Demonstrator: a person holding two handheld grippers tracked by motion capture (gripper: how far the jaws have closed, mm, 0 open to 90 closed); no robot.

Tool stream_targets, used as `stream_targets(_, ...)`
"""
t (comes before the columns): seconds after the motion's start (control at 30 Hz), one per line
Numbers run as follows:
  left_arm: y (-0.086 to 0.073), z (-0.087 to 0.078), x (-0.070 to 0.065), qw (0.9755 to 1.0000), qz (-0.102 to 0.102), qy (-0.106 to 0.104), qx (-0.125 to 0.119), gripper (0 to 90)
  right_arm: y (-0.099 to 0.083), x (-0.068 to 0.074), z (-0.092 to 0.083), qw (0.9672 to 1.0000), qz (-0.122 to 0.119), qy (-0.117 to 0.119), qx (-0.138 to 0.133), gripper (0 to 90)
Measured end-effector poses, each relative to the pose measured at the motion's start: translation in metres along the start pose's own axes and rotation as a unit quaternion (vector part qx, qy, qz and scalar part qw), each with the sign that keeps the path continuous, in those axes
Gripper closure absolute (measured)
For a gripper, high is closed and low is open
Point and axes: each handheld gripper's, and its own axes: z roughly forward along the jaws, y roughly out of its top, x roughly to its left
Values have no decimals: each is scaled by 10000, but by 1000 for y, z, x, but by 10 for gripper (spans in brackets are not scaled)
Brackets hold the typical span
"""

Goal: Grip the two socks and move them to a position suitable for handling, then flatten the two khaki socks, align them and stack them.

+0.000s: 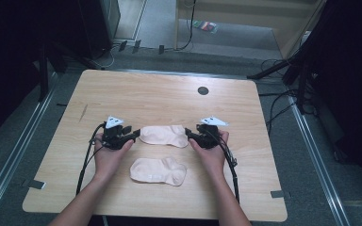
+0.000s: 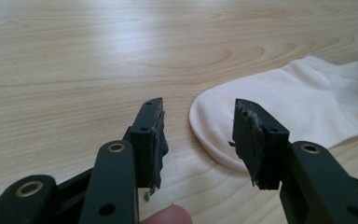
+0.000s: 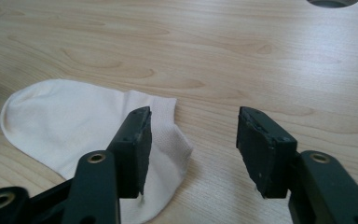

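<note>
The far sock (image 1: 164,135) lies flat mid-tabletop (image 1: 169,94), flanked by the left hand-held gripper (image 1: 133,135) at its toe and the right hand-held gripper (image 1: 190,134) at its cuff, both gaping, apparently poised to pinch each end next.

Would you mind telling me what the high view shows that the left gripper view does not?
High view alone: the near sock, the right tool by the far sock's cuff, both hands, the table's round hole. Left gripper view alone: the frayed pads on the open left tool. Both: the far sock and the table.
</note>
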Motion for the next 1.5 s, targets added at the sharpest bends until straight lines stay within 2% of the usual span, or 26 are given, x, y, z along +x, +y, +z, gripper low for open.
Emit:
stream_targets(0.17,4,6,0,10000,-36,-49,14,524,3,3,7,9999,-89,33,109,438)
stream_targets(0.2,4,10,1,9998,-61,-86,171,527,4,5,8,9999,-71,32,134,439)
stream_targets(0.3,4,13,2,9995,-88,-168,249,564,4,5,11,9998,-51,42,170,437)
stream_targets(0.4,4,14,2,9993,-86,-242,262,571,3,7,16,9996,-89,60,260,446)
stream_targets(0.5,5,12,2,9995,-32,-260,170,571,2,9,18,9994,-118,94,296,467)
stream_targets(0.6,4,12,3,9990,-19,-385,206,580,0,12,21,9990,-216,46,381,517)
stream_targets(0.77,4,12,3,9989,20,-434,199,587,-2,14,22,9986,-317,-9,435,554)
stream_targets(0.8,5,12,1,9987,69,-479,162,587,-3,14,22,9985,-321,7,439,591)
stream_targets(0.9,5,13,-2,9985,151,-499,177,587,-3,15,23,9985,-339,15,440,611)
stream_targets(1.07,2,17,-7,9978,354,-430,360,586,-6,17,25,9973,-502,-50,535,667)
stream_targets(1.17,-1,21,-9,9966,471,-483,474,582,-7,19,24,9970,-564,-77,532,699)
stream_targets(1.2,-1,22,-11,9961,621,-430,453,576,-8,20,24,9964,-636,-147,546,739)
stream_targets(1.23,-1,22,-11,9961,621,-430,453,578,-8,20,24,9964,-636,-147,546,739)
stream_targets(1.27,-1,22,-11,9955,708,-405,474,583,-8,21,24,9960,-695,-139,545,794)
stream_targets(1.3,-1,22,-13,9951,798,-352,468,583,-8,21,24,9960,-695,-139,545,794)
stream_targets(1.33,-2,23,-14,9946,876,-305,460,598,-9,23,24,9957,-752,-123,526,845)
stream_targets(1.37,-2,22,-15,9936,985,-239,494,598,-9,23,24,9957,-752,-123,526,845)
stream_targets(1.43,-1,23,-15,9937,999,-168,488,741,-10,25,24,9959,-742,-131,501,866)
stream_targets(1.47,-1,22,-12,9945,891,-197,516,827,-10,26,23,9963,-682,-157,503,872)
stream_targets(1.5,-1,22,-12,9945,891,-197,516,875,-10,26,23,9963,-682,-157,503,872)
